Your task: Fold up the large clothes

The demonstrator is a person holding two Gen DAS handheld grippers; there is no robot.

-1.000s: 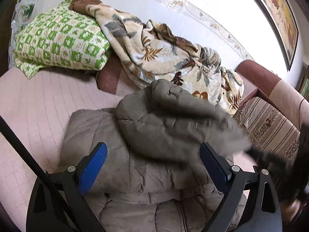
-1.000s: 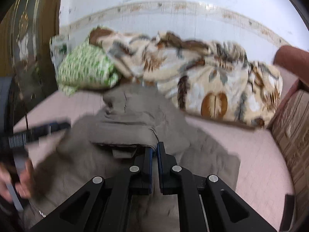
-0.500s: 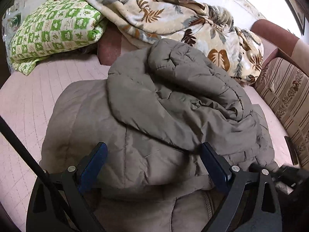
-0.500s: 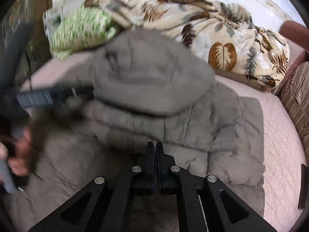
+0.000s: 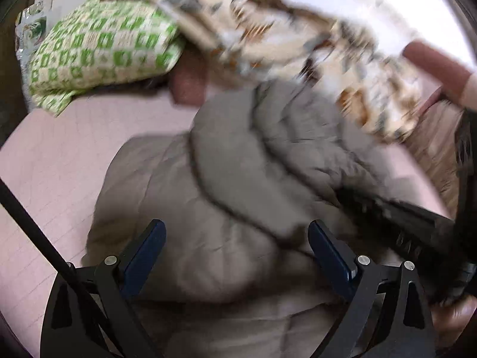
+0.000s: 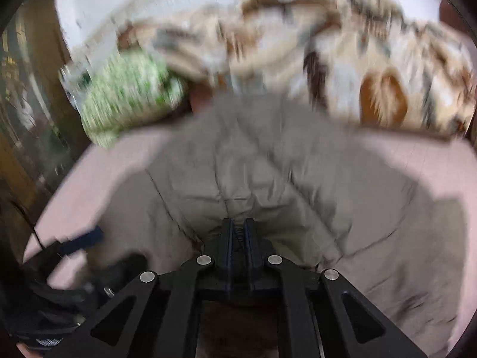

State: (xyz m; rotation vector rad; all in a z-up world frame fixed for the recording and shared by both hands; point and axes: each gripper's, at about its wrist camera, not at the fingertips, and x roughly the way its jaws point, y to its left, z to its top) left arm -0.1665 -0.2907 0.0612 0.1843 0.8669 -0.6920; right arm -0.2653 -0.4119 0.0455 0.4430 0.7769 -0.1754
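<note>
Pale pink quilted bedding (image 5: 59,161) carries the grey-brown padded winter jacket (image 5: 226,185) at the centre, partly folded. At 11 o'clock lies a green-and-white checked pillow (image 5: 98,47). The left gripper (image 5: 237,249) stands wide open above the jacket. The right gripper (image 6: 237,235) is almost closed, its jaws starting to part; whether cloth sits between them I cannot tell.

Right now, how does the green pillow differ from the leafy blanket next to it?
The pillow has a small green-and-cream check; the blanket has big brown and grey leaves on cream. The pillow is a compact, plump block; the blanket is a long, crumpled heap stretching along the wall. The pillow sits at the left end; the blanket runs off to the right. Both lie on the pink bed, behind the grey jacket.
</note>
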